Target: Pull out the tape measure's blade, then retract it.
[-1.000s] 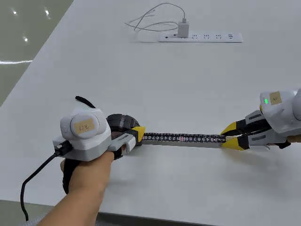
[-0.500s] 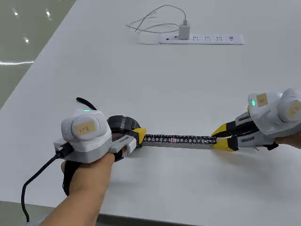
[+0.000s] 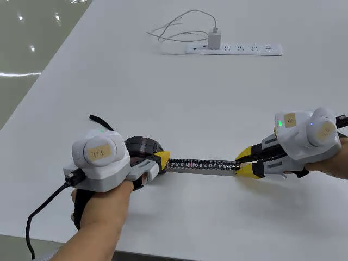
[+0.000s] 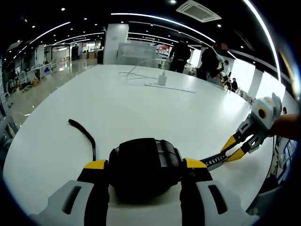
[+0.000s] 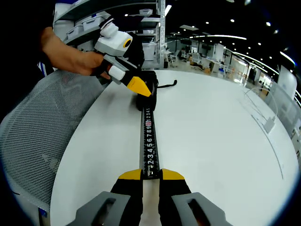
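— Holding what, those fingers?
— Left gripper clamps the tape measure, lower left of the head view, on the surface; right gripper pinches the blade at its end, right of centre.

- tape measure case: in the left gripper view we lose its lower part between the jaws of the left gripper. In the head view that gripper's body covers all but its upper curve.
- blade: the numerals are too small for us to read in the head view. The end hook is covered by the jaws of the right gripper.
- black strap: near end hidden behind the left gripper.
- black cable: cut by the bottom edge.
- hand holding the right gripper: cut by the right edge.
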Motion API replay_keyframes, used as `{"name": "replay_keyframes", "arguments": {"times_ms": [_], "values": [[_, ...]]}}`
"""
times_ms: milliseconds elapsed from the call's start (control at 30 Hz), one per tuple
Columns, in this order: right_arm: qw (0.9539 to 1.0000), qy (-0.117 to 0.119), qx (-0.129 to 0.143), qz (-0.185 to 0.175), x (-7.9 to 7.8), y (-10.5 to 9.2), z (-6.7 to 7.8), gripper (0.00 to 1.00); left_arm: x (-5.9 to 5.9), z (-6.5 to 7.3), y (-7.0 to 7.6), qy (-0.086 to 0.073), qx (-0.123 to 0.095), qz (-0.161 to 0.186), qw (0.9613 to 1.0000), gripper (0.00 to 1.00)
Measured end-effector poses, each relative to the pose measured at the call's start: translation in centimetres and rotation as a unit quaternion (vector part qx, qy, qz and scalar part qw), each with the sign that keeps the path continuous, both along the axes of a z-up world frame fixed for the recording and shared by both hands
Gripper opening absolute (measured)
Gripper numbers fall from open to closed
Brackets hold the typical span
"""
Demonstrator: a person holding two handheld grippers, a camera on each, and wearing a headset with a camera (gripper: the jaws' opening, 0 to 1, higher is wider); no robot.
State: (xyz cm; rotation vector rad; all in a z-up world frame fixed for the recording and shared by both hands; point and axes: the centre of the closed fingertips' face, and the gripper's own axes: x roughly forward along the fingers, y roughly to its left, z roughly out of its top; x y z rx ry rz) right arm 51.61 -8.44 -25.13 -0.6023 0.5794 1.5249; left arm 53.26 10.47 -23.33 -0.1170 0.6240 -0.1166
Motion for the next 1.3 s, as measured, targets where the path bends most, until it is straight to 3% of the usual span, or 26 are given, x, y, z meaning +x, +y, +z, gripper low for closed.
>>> {"name": "replay_keyframes", "arguments": {"times_ms": [833,1300], "values": [[0.9999,0.004,0.012,0.010,0.0,4.7,-1.2,0.07,-0.1,0.0,-0.1,0.001,-0.002,0.000,1.0000,0.56],[0.9997,0.001,0.019,0.015,-0.1,7.1,-1.0,0.07,-0.1,-0.1,-0.1,0.002,-0.002,-0.001,1.0000,0.56]]}}
